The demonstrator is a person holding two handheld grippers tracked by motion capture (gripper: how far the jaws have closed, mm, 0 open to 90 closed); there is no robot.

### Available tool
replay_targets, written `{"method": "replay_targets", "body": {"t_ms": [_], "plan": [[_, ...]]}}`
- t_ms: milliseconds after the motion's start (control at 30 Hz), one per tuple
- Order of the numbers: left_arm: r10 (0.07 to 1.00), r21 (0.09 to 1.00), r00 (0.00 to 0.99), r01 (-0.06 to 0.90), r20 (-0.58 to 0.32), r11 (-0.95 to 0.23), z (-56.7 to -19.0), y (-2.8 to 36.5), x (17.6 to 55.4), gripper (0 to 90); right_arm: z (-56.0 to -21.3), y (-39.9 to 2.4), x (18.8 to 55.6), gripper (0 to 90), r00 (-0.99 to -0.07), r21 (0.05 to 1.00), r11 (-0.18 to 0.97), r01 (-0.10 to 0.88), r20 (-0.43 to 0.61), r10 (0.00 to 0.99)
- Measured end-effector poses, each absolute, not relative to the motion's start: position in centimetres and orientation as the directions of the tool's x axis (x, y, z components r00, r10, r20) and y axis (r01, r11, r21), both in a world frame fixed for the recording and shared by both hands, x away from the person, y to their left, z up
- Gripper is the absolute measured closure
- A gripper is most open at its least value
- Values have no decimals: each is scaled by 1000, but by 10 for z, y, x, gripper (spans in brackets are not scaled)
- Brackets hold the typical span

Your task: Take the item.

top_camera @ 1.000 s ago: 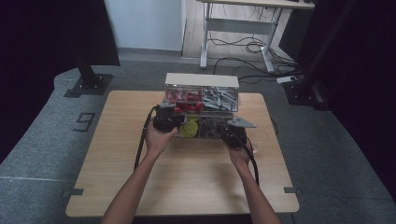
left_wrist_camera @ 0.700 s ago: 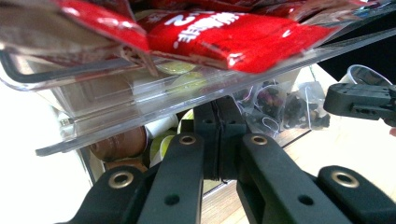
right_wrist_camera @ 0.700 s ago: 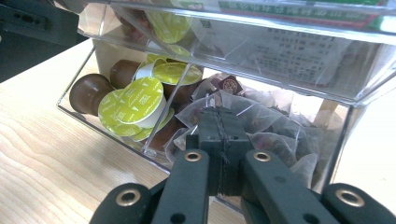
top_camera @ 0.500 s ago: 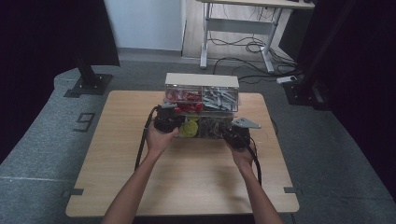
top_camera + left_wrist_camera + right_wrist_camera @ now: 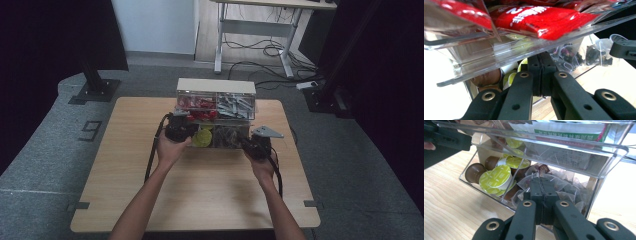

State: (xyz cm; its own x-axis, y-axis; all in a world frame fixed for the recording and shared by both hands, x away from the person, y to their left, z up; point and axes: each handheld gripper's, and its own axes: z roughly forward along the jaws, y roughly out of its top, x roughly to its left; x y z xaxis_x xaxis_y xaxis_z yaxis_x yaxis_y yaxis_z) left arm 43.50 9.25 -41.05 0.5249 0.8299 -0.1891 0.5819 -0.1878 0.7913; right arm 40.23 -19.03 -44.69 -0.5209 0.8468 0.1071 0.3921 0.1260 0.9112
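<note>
Two grippers: both are held at the front of a clear organiser (image 5: pixel 215 112) on a wooden table (image 5: pixel 200 185).
Organiser: two tiers of clear plastic are stacked near the far edge of the table, with a cream top; the upper tier is set further back than the lower.
Upper tier, left: red sachets (image 5: pixel 544 18) are seen through the clear floor in the left gripper view.
Upper tier, right: grey-white packets (image 5: pixel 235 105) are stored there; in the right gripper view one packet with green print (image 5: pixel 566 131) is visible.
Lower tier, left: coffee capsules (image 5: pixel 496 176) with yellow-green lids and brown bodies are piled against a clear divider.
Lower tier, right: mesh tea bags (image 5: pixel 564 185) with dark contents are packed in.
Left gripper (image 5: pixel 541 75): jaws are pressed together with nothing between them; tips are placed just under the front lip of the upper tier, at the capsule compartment.
Right gripper (image 5: pixel 541 195): jaws are likewise closed flat on each other, empty; tips are set against the front wall of the tea-bag compartment.
Left hand (image 5: pixel 170 147): it is wrapped around the left gripper body, with the cable trailing down the table.
Right hand (image 5: pixel 262 167): it is wrapped around the right gripper, whose grey three-cornered plate (image 5: pixel 267 132) is seen on top.
Contact with walls: whether the tips actually touch the plastic cannot be told.
</note>
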Motion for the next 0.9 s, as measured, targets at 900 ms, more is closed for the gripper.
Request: {"method": "replay_targets", "body": {"t_ms": [900], "plan": [[830,792,522,583,-197,-179,-412,94,434,890,-438,-209,393,894,-517,921,93,378,127,846]]}}
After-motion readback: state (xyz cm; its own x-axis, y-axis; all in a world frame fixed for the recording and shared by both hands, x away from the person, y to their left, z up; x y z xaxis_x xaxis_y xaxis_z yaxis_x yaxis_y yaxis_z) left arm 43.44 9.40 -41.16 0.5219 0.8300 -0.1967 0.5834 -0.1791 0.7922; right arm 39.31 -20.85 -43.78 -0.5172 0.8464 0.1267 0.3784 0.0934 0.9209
